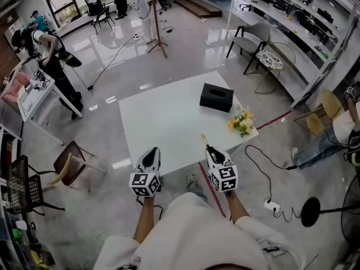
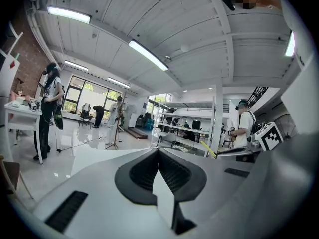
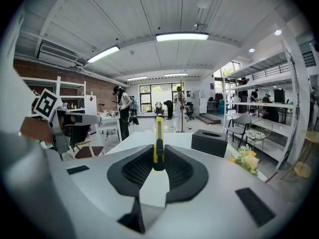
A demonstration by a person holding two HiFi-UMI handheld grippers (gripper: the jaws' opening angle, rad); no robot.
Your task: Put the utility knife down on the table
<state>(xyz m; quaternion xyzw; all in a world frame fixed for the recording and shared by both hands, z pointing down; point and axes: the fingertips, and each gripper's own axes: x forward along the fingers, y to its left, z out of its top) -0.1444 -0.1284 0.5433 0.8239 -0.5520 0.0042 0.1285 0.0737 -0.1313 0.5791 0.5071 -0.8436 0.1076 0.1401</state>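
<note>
A yellow utility knife (image 3: 158,133) stands upright between the black pads of my right gripper (image 3: 158,156), which is shut on it. In the head view the knife (image 1: 204,140) pokes forward from my right gripper (image 1: 210,149) at the near edge of the white table (image 1: 169,122). My left gripper (image 1: 151,152) hovers beside it at the same edge. In the left gripper view the pads of the left gripper (image 2: 158,152) meet at the tips with nothing between them. The knife (image 2: 212,151) also shows there at the right.
A black tissue box (image 1: 216,97) and a small bunch of yellow flowers (image 1: 242,121) sit at the table's far right. Chairs (image 1: 73,165), floor cables (image 1: 270,162) and a power strip (image 1: 271,206) surround the table. A person (image 1: 53,66) bends over a bench at the left.
</note>
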